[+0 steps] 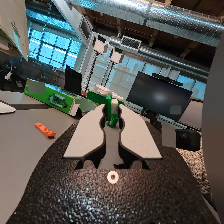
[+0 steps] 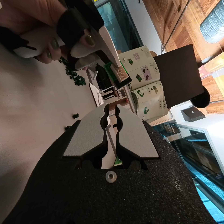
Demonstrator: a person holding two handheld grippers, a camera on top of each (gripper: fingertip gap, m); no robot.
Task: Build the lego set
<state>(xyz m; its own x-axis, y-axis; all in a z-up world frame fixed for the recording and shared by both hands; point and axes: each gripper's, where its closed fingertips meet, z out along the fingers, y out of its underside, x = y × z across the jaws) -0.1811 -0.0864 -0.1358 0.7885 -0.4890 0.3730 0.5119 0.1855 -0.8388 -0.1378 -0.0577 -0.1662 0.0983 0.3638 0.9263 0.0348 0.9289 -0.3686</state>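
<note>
My left gripper [image 1: 111, 107] is shut on a small lego assembly [image 1: 113, 106], a green plate with a cream brick on it, held above the grey table [image 1: 24, 145]. The right wrist view shows this gripper [image 2: 115, 66] in a person's hand at upper left, with the assembly [image 2: 121, 75] showing green, cream and black layers. My right gripper [image 2: 112, 106] is empty, its jaws nearly together with only a narrow slit between them, and it sits below and apart from the assembly. A larger green build [image 1: 95, 97] stands behind.
A green lego box [image 1: 48, 95] and an orange brick separator [image 1: 45, 130] lie on the table to the left. An open instruction booklet [image 2: 145, 84] stands propped up. Several dark green pieces [image 2: 76, 77] are scattered on the table. A dark monitor [image 1: 157, 97] stands behind. My right fingertips sit around 7 centimetres from my left ones.
</note>
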